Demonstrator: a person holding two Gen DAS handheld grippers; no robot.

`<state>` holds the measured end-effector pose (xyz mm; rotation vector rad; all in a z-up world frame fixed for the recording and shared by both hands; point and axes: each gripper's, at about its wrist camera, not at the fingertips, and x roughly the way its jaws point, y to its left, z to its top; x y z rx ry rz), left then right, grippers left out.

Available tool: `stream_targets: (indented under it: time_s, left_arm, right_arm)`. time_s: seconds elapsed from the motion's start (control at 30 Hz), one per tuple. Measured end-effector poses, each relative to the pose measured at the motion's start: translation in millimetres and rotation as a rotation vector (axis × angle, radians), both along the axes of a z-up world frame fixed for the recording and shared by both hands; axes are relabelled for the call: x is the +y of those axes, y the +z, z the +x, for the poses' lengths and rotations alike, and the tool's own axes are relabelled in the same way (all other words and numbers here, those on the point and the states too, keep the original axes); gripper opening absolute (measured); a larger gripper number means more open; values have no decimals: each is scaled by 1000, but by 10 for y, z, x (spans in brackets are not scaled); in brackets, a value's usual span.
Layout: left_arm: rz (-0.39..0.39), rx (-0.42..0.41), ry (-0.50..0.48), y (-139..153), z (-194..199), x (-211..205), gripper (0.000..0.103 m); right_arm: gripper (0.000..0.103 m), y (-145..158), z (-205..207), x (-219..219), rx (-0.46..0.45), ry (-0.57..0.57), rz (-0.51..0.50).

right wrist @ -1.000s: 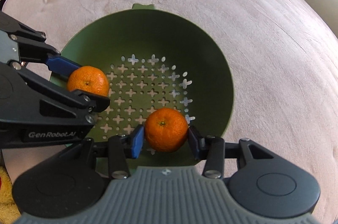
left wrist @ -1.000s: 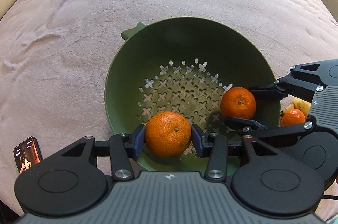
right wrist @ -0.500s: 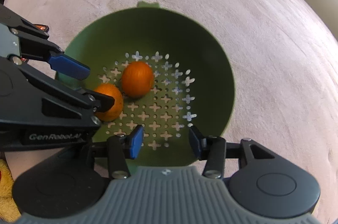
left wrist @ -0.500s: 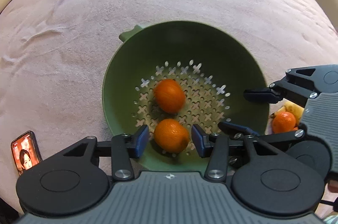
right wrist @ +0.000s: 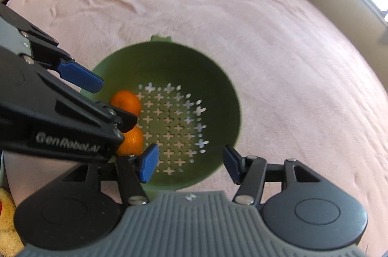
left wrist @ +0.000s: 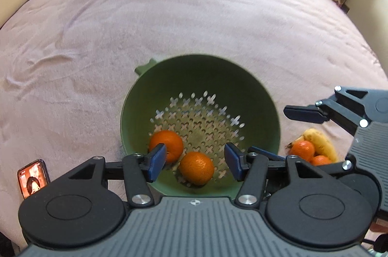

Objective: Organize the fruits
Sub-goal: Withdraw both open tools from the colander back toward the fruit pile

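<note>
Green colander (left wrist: 254, 97) holds two oranges (left wrist: 197, 167); both hand-held grippers (left wrist: 195, 161) (right wrist: 190, 163) opening, empty; left marked "GenRobot.AI".

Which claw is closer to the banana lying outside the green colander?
Right. The right claw hangs just beside the banana, jaws opening and empty. The left claw hangs over the colander and its two oranges, farther away, jaws also opening and empty.
</note>
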<state>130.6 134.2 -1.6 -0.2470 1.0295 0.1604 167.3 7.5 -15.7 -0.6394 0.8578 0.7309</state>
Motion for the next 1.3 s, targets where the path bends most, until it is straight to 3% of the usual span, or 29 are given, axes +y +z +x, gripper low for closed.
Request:
stream_targets:
  time_s: [0.23, 0.6, 0.83, 0.93, 1.3]
  left_arm:
    - [-11, -84, -26, 166, -111, -75, 66]
    - [11, -181, -112, 311, -328, -368, 67]
    - [14, -192, -205, 261, -462, -644, 68]
    - [25, -189, -239, 211, -537, -767, 68]
    - [-9, -161, -350, -7, -678, -1113, 69]
  right_arm:
    - [60, 239, -246, -263, -87, -114, 86]
    - [66, 380, -668, -717, -141, -329, 192]
    - [68, 272, -943, -1034, -142, -462, 214]
    - [75, 206, -1047, -1155, -142, -509, 209]
    - [75, -3, -1366, -1645, -140, -679, 191]
